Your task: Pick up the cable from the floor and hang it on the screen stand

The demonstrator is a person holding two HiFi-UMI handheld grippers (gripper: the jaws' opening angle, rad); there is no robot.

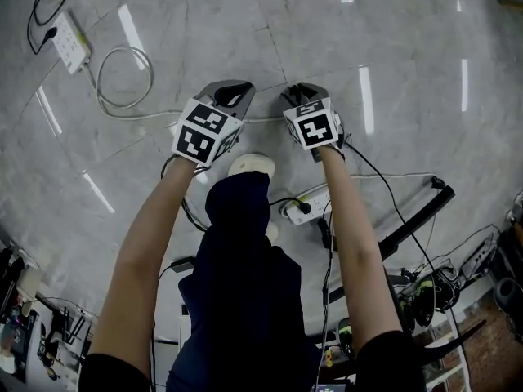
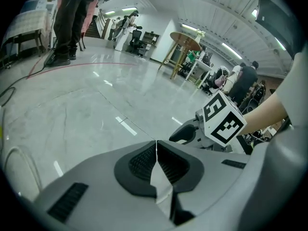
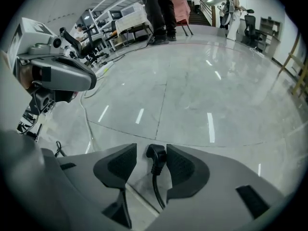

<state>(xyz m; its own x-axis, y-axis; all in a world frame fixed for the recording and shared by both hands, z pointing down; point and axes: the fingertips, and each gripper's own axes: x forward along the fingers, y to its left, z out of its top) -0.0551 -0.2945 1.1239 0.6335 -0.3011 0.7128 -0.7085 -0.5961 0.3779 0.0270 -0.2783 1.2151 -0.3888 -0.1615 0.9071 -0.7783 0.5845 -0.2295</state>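
The right gripper (image 3: 151, 148) has its jaws drawn in around the plug end of the black cable (image 3: 156, 160). The plug lies against one jaw, and a thin slit of floor (image 3: 192, 95) shows on its other side. It hangs clear of the floor, so I judge it gripped, though not tightly. From the plug the cord runs back between the jaws, and in the head view it trails away behind the right gripper towards the person's right side.

Just beside the right gripper, the left gripper (image 2: 156, 146) is pressed together with nothing between its jaws.

Farther behind the right gripper, on the same side as the trailing cord, lies a black bar (image 1: 417, 217). It may belong to the screen stand, but I cannot tell.

The pick-up looks done and the carry to the stand is the step in hand. The next move calls for a firmer pinch on the plug, a turn towards the stand, and enough lift that the slack follows without snagging. The empty left gripper could gather a loop to drape over the stand.
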